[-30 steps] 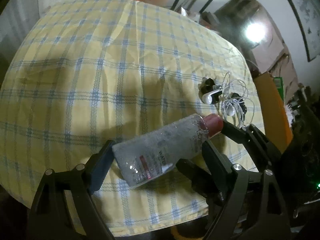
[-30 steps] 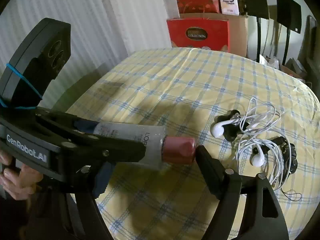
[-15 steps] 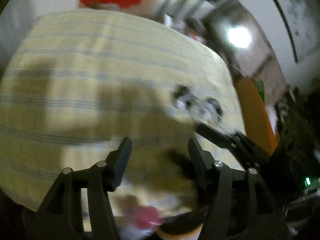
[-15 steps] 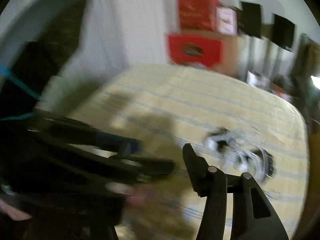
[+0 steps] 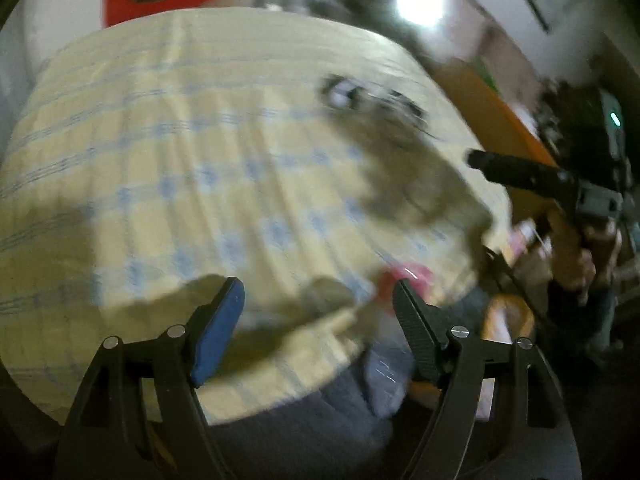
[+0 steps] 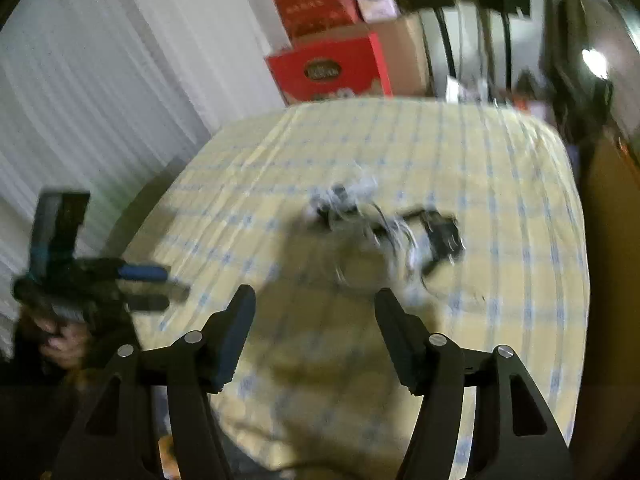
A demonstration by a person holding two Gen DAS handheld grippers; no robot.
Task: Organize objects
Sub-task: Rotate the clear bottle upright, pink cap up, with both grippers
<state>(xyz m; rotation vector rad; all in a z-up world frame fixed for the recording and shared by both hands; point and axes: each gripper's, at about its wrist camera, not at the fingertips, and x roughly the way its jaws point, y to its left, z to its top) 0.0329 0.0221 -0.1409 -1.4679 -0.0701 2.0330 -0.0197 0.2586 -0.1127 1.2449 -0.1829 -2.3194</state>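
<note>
- Both hands are between picks; the left gripper [image 5: 316,312] is spreading its jaws on nothing, the right gripper [image 6: 316,322] gapes empty.
- The tangled earphones [image 6: 380,228] lie mid-tablecloth [image 6: 500,184]; a pink-capped bottle [image 5: 404,276], blurred, seems to be slipping off that cloth's near edge.
- Next, probably: reach for the earphones.

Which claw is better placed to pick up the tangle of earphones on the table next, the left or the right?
Probably the right. In its view the right claw is open and empty, with the earphones just ahead of it. The left claw, opening and empty, sees them farther off to one side.
</note>
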